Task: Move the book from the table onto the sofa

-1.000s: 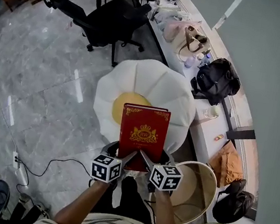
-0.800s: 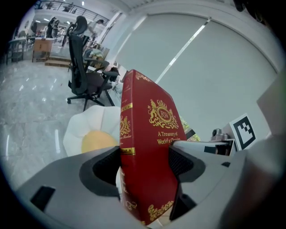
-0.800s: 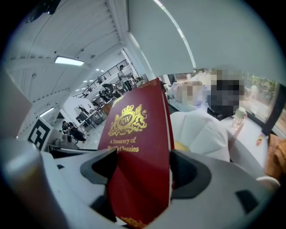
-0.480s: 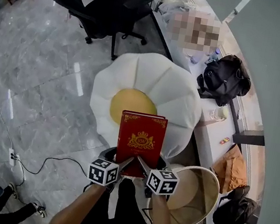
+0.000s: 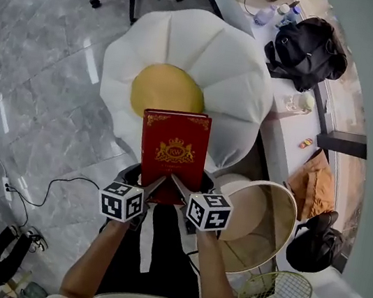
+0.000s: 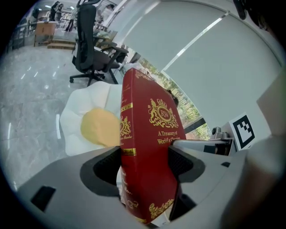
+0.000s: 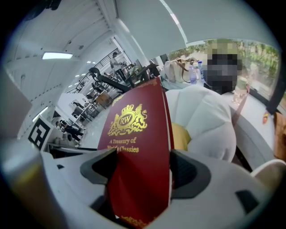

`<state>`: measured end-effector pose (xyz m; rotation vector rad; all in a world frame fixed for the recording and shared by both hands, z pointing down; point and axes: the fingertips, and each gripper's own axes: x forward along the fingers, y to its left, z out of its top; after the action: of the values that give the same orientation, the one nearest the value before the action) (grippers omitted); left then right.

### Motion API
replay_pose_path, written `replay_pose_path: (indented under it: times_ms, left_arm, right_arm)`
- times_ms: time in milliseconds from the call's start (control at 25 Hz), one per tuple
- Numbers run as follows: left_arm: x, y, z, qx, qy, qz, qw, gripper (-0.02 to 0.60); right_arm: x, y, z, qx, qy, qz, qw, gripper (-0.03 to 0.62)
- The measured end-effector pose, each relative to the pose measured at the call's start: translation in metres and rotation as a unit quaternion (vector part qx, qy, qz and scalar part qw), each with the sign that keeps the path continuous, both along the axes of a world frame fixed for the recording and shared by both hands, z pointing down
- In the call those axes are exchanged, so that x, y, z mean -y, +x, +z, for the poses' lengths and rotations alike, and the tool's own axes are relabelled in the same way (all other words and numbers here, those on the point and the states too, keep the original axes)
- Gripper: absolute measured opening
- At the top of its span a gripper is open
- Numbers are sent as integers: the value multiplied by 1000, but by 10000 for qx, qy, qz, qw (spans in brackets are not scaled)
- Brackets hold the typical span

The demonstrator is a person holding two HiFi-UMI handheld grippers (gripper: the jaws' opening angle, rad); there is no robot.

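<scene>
A red book point(image 5: 171, 153) with a gold crest is held in the air by both grippers, its near edge clamped. My left gripper point(image 5: 153, 190) is shut on the book's lower left corner, my right gripper point(image 5: 178, 187) on its lower right. In the left gripper view the book point(image 6: 145, 152) stands between the jaws, spine toward the camera. In the right gripper view the book point(image 7: 136, 156) fills the gap between the jaws. Just beyond the book lies the flower-shaped sofa point(image 5: 221, 66), white petals around a yellow centre point(image 5: 166, 90). The book's far edge overlaps the sofa's near side.
A round white table point(image 5: 283, 203) with a beige top stands at the right, next to my right arm. A long white desk point(image 5: 288, 133) with a black bag point(image 5: 307, 52) and a cup runs along the wall. A cable point(image 5: 38, 191) crosses the marble floor at left. A racket point(image 5: 275, 294) lies lower right.
The book, held by both grippers, has come closer to the sofa. The sofa now looms larger and the book's far edge overlaps its yellow centre.
</scene>
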<state>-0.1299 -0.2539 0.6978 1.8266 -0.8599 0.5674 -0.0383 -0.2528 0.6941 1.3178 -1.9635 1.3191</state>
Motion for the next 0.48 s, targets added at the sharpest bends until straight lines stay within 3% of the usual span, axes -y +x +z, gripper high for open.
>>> replay_pose_path:
  times_ms: [480]
  left_arm:
    - [-8, 8, 94, -64, -464, -82, 9989, 337]
  right_arm:
    - [-6, 9, 93, -83, -419, -66, 9991, 380]
